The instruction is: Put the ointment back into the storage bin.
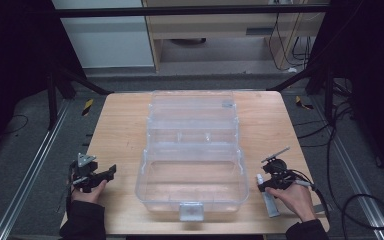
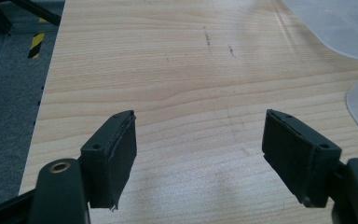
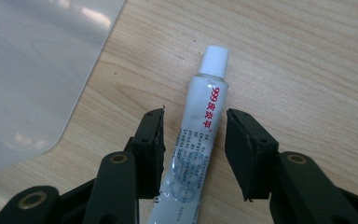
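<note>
Between the two black jaws of the right gripper [image 3: 193,147] lies a small tube [image 3: 199,135] of cream. It is white with a white screw cap and red writing down its side. The tube lies flat on the wooden table [image 3: 307,70], with its cap pointing away from the gripper. The jaws stand open on each side of the tube. The left jaw looks very close to it and the right jaw has a small gap. They are not squeezing it.

From the high view, the tube [image 1: 268,197] is near the front right corner of the table, just to the right of a big clear plastic box [image 1: 192,155]. The box sits in the middle of the table with its lid thrown open and its trays stepped up toward the back. A grey latch [image 1: 190,211] sits at its front edge.

Over on the left side, the left gripper [image 2: 199,156] is held in a hand [image 1: 89,192] above bare wood. Its jaws are spread wide apart with nothing between them. It is well apart from the box.
</note>
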